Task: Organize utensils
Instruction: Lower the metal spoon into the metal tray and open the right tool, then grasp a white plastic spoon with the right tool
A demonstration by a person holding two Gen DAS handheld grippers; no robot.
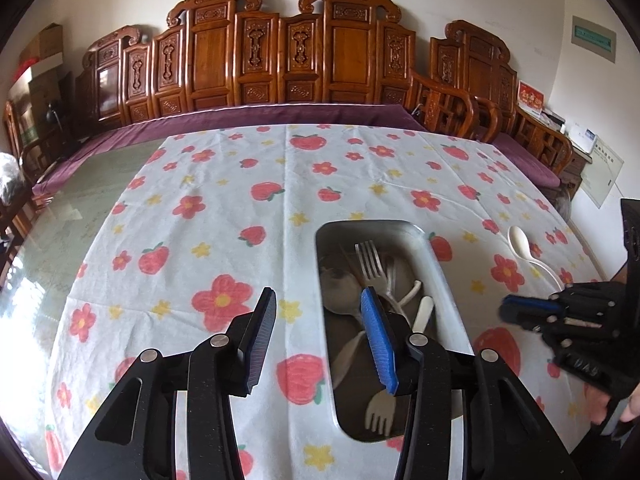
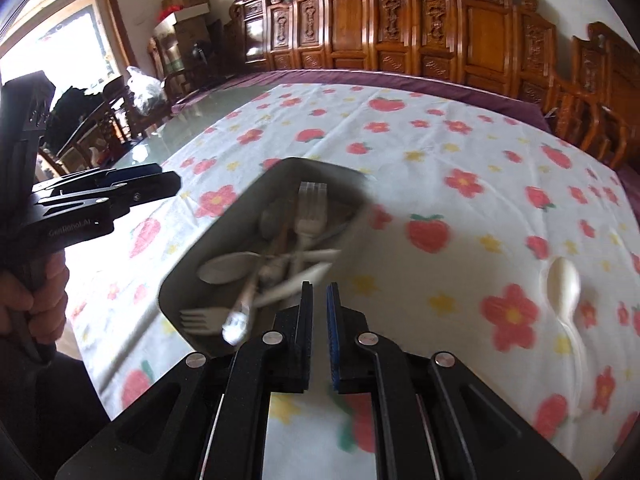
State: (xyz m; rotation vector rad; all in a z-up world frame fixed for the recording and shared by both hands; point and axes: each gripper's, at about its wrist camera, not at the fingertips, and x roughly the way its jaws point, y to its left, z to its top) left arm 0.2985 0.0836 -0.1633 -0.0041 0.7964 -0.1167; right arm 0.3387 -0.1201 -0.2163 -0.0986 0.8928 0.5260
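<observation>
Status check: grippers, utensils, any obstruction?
Left gripper open, empty. Right gripper nearly shut, empty. Tray holds utensils; white spoon lies outside on cloth. Nothing blocking it.

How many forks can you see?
2, both in the metal tray: a silver fork near the far end and a white fork at the near end. More could be hidden under the pile.

Left tool: spread wide, nothing between its fingers, above the tray's near-left edge.
Tray: metal, held forks and spoons.
White spoon: lay on the counter, right of the tray.
Right tool: blurred, far right.
</observation>
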